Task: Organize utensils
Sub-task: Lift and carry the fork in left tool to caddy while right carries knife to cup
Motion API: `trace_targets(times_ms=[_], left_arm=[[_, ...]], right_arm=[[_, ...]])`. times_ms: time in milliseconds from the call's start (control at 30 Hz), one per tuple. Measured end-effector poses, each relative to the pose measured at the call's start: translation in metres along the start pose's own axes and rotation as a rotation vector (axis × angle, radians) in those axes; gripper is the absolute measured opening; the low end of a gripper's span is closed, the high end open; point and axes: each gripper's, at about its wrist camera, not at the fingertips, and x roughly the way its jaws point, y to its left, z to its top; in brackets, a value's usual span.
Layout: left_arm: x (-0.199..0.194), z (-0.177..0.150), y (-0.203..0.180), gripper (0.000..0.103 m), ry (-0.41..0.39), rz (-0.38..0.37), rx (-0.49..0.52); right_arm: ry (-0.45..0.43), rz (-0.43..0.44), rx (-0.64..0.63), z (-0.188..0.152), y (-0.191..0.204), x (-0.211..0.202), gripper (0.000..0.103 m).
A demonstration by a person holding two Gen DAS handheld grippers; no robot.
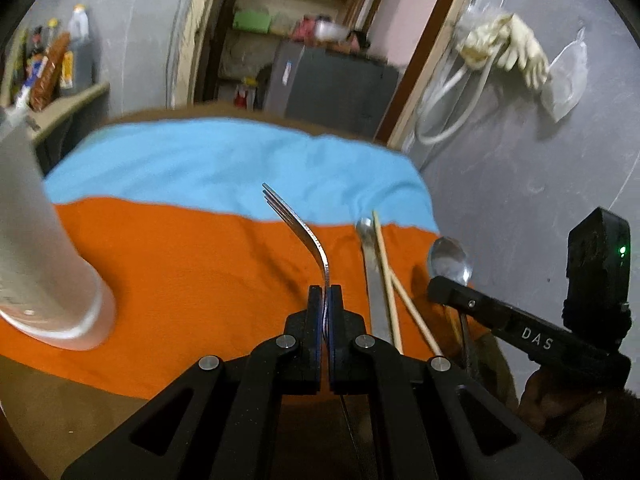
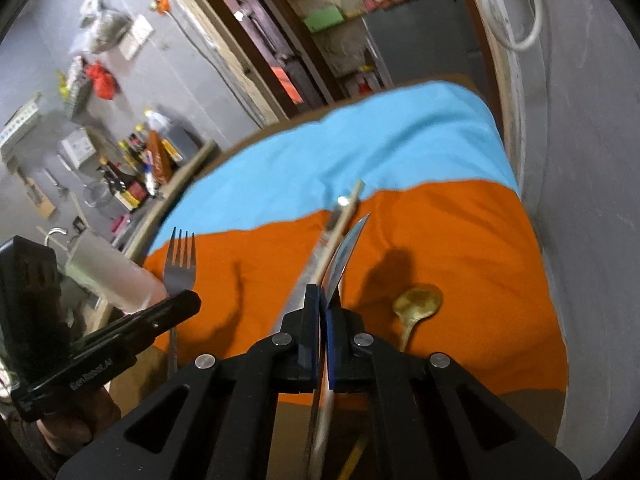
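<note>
My left gripper [image 1: 325, 292] is shut on a steel fork [image 1: 298, 228], held above the orange cloth [image 1: 192, 272] with tines pointing away. My right gripper [image 2: 323, 298] is shut on a steel spoon [image 2: 344, 252], seen edge-on; in the left wrist view its bowl [image 1: 448, 260] shows at the right. The fork also shows at the left of the right wrist view [image 2: 181, 260]. Wooden chopsticks [image 1: 386, 276] and a steel knife [image 1: 370, 268] lie on the orange cloth between the grippers. A brass spoon [image 2: 418, 302] lies on the cloth to the right.
A white cylindrical holder [image 1: 44, 264] stands on the cloth at the left. A blue cloth [image 1: 224, 164] covers the far half of the table. A grey wall [image 1: 540, 184] stands close on the right. A shelf with bottles [image 1: 52, 64] is at far left.
</note>
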Motion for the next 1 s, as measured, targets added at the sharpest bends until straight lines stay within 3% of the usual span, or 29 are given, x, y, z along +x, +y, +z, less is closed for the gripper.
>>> trace_targets(times_ms=[267, 567, 800, 1000], left_arm=[[-0.046, 0.008, -0.010, 0.000, -0.198, 0.047, 0.062], [-0.094, 0.025, 0.009, 0.000, -0.338, 0.031, 0.034], [-0.151, 0.042, 0.055, 0.000, -0.457, 0.062, 0.016], [-0.195, 0.061, 0.115, 0.000, -0.577, 0.142, -0.008]], right_arm=[[-0.177, 0.069, -0.048, 0.003, 0.035, -0.032, 0.001], [-0.340, 0.184, -0.118, 0.021, 0.100, -0.052, 0.001], [-0.426, 0.267, -0.181, 0.033, 0.163, -0.042, 0.001], [-0.510, 0.354, -0.163, 0.048, 0.206, -0.023, 0.001]])
